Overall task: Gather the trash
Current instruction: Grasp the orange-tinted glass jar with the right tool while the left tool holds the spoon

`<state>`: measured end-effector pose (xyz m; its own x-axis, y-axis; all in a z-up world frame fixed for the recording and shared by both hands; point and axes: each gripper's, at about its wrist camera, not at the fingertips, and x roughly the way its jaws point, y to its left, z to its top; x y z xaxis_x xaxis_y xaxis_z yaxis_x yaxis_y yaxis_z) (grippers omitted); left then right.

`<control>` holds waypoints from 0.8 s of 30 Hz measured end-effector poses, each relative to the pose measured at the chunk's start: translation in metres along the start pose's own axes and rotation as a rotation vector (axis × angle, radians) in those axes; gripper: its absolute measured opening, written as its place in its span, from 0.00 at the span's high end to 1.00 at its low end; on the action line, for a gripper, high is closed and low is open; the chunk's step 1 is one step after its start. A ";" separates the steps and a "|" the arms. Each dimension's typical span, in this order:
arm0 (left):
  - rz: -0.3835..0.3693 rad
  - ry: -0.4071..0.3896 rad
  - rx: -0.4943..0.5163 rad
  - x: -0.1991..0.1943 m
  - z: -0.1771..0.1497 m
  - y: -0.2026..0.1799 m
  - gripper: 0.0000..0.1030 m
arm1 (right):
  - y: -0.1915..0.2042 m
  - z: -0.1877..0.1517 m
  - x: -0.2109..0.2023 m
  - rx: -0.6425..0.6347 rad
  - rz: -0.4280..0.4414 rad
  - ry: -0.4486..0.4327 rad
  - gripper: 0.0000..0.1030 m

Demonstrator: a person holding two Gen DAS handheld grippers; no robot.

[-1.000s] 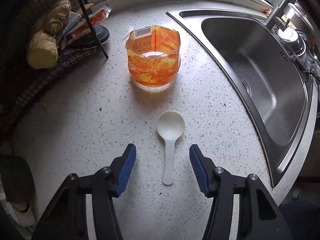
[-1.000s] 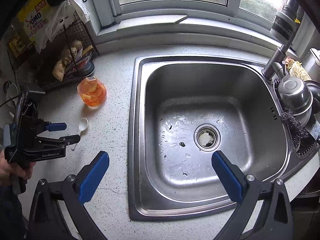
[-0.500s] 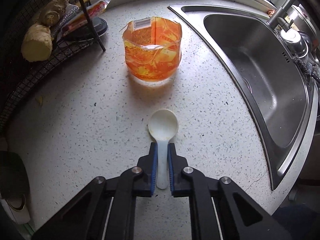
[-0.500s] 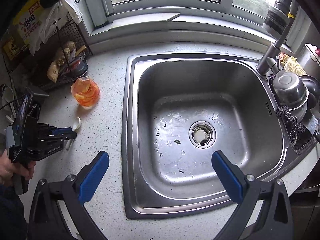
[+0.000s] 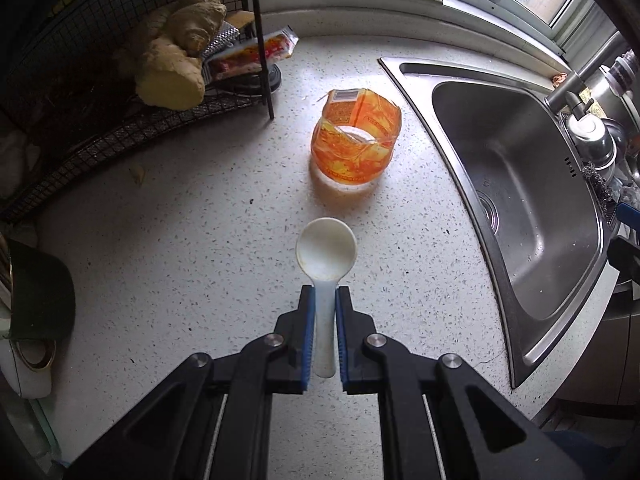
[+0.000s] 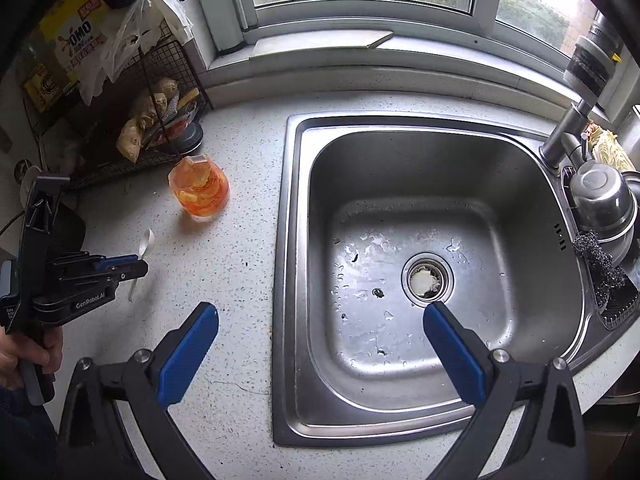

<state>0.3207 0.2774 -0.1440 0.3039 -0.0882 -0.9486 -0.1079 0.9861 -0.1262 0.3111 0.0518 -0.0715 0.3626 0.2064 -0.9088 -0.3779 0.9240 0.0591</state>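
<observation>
In your left wrist view, your left hand-held gripper pinches the handle of the white plastic spoon, bowl forward, above the speckled worktop. Beyond it an orange cut-off plastic bottle base stands near the sink's left rim, with ginger in the wire rack at the worktop's back left corner.

In your right wrist view, your right hand-held gripper is spread wide and holds nothing, over the sink's front left rim. Your left hand grips the other tool, and the spoon hangs clear of the worktop.
</observation>
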 end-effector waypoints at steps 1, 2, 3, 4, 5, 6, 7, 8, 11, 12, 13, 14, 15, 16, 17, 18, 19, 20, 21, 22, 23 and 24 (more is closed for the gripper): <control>0.002 -0.009 -0.010 -0.004 -0.001 0.002 0.92 | 0.005 0.006 0.002 -0.015 0.008 -0.005 0.01; 0.007 -0.019 -0.019 -0.008 0.000 0.005 0.92 | 0.010 0.011 0.006 -0.033 0.014 -0.008 0.01; 0.013 -0.026 -0.028 -0.008 0.000 0.008 0.92 | 0.016 0.016 0.010 -0.053 0.020 -0.011 0.01; 0.022 -0.036 -0.042 -0.012 0.001 0.015 0.92 | 0.022 0.021 0.014 -0.070 0.029 -0.012 0.01; 0.033 -0.043 -0.059 -0.014 0.001 0.019 0.92 | 0.028 0.026 0.019 -0.086 0.041 -0.010 0.01; 0.046 -0.046 -0.077 -0.014 0.001 0.026 0.92 | 0.033 0.030 0.025 -0.100 0.054 -0.007 0.01; 0.060 -0.047 -0.091 -0.014 0.002 0.032 0.92 | 0.039 0.034 0.029 -0.113 0.066 -0.004 0.01; 0.069 -0.048 -0.104 -0.015 0.001 0.038 0.92 | 0.045 0.039 0.034 -0.125 0.075 -0.005 0.01; 0.084 -0.046 -0.140 -0.015 0.001 0.051 0.92 | 0.062 0.054 0.046 -0.159 0.107 -0.014 0.01; 0.090 -0.045 -0.143 -0.015 0.002 0.056 0.92 | 0.068 0.059 0.052 -0.170 0.115 -0.014 0.01; 0.096 -0.044 -0.145 -0.014 0.002 0.058 0.92 | 0.073 0.063 0.059 -0.179 0.120 -0.008 0.01; 0.102 -0.045 -0.145 -0.014 0.003 0.061 0.92 | 0.077 0.067 0.067 -0.185 0.127 0.002 0.01; 0.104 -0.047 -0.144 -0.013 0.003 0.064 0.92 | 0.082 0.070 0.074 -0.189 0.136 0.009 0.01; 0.104 -0.050 -0.143 -0.012 0.004 0.067 0.92 | 0.086 0.073 0.082 -0.195 0.141 0.019 0.01; 0.102 -0.052 -0.140 -0.010 0.002 0.070 0.92 | 0.090 0.076 0.088 -0.199 0.141 0.025 0.01; 0.098 -0.049 -0.143 -0.007 0.002 0.073 0.92 | 0.094 0.079 0.094 -0.201 0.144 0.030 0.01; 0.092 -0.045 -0.149 -0.005 0.000 0.077 0.92 | 0.097 0.081 0.100 -0.203 0.146 0.035 0.01; 0.088 -0.041 -0.157 -0.002 0.000 0.081 0.92 | 0.100 0.084 0.104 -0.206 0.144 0.038 0.01; 0.084 -0.039 -0.164 0.001 -0.001 0.083 0.92 | 0.104 0.087 0.108 -0.212 0.144 0.039 0.01; 0.079 -0.039 -0.170 0.003 -0.002 0.086 0.92 | 0.108 0.090 0.113 -0.221 0.143 0.042 0.01; 0.070 -0.040 -0.176 0.006 -0.002 0.089 0.92 | 0.111 0.093 0.118 -0.231 0.140 0.048 0.01; 0.064 -0.038 -0.178 0.008 -0.002 0.091 0.92 | 0.115 0.094 0.122 -0.243 0.137 0.058 0.01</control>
<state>0.3110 0.3659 -0.1635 0.3267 -0.0176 -0.9450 -0.2923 0.9489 -0.1188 0.3924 0.2136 -0.1371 0.2472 0.2986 -0.9218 -0.6155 0.7832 0.0886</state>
